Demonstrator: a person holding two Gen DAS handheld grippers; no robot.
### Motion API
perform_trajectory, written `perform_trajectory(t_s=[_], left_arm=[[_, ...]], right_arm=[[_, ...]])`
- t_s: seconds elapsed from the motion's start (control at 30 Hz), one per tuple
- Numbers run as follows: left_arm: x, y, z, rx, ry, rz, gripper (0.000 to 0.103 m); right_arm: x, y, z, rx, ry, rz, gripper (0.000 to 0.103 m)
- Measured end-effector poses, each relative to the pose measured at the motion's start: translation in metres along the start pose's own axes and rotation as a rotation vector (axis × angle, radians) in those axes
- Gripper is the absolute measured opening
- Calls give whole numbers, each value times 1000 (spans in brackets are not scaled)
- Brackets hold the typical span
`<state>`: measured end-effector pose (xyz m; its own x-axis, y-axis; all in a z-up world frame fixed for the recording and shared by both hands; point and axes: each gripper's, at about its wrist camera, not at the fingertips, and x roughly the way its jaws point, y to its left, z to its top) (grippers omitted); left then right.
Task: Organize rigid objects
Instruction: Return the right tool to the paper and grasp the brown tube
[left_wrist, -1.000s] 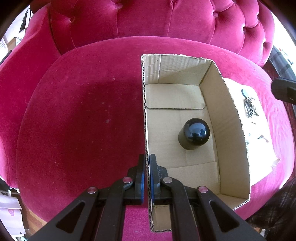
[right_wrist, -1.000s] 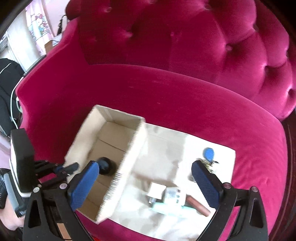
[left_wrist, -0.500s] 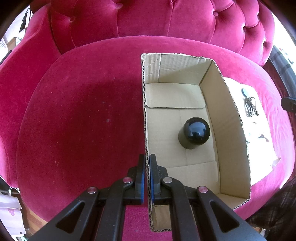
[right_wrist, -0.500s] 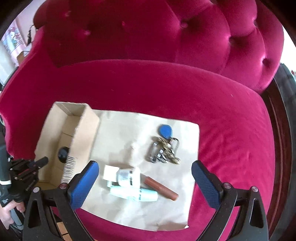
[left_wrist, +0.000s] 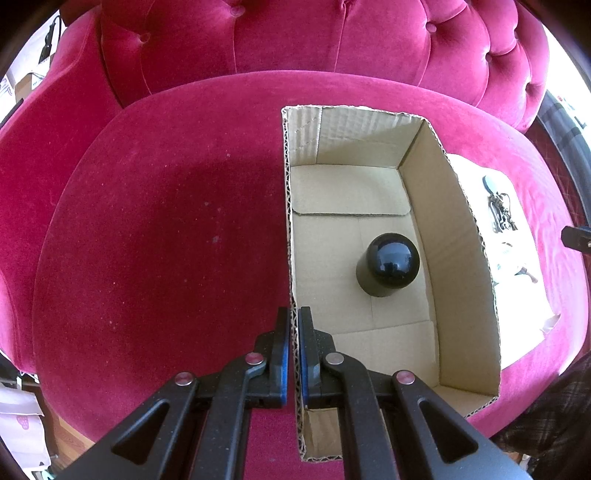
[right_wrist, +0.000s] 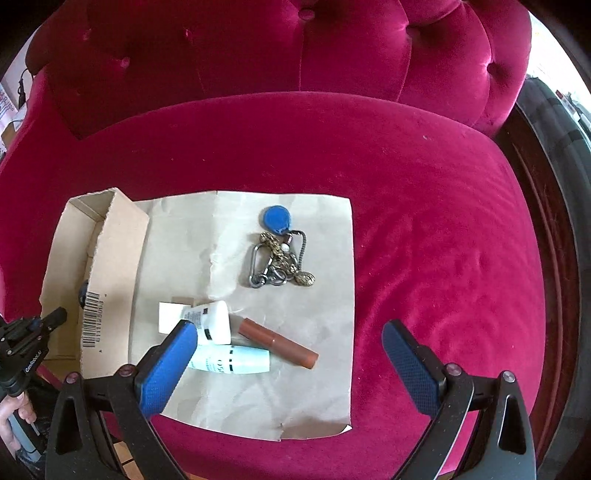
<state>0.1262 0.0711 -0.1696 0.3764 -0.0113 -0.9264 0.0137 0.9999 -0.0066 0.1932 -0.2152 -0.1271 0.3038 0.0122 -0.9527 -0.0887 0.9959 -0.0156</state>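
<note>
Box wall (right_wrist: 118, 266) hides most of black object (right_wrist: 83, 293)

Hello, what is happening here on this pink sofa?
A person is tidying small things into a cardboard box. The left tongs are shut on the box's wall. A black bottle already stands inside. The right tongs hang open above the brown paper, where tubes and a keychain lie.

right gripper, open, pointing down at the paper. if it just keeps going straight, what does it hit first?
Probably the brown tube, which lies nearest the line midway between the right gripper's open fingers. The left finger looks set to meet the pale tube at about the same moment; depth is unclear. Both lie on the brown paper.
</note>
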Motion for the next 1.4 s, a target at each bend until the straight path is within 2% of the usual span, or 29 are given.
perform_trajectory(t_s=[0.53, 0.77, 1.1, 1.17, 1.23, 1.4], left_arm=[[0, 0, 1, -3, 1, 0, 4], [0, 1, 1, -4, 2, -1, 4], [2, 0, 3, -7, 9, -6, 4], [2, 1, 3, -6, 10, -7, 4], [2, 2, 3, -9, 10, -8, 4], [3, 4, 4, -8, 11, -8, 4]], right_arm=[[53, -13, -18, -50, 213, -96, 102], [65, -9, -21, -135, 228, -133, 102], [78, -14, -20, -235, 242, -113, 101], [81, -13, -20, -258, 240, -114, 99], [80, -8, -23, -276, 241, -109, 88], [91, -2, -22, -314, 260, -97, 80]])
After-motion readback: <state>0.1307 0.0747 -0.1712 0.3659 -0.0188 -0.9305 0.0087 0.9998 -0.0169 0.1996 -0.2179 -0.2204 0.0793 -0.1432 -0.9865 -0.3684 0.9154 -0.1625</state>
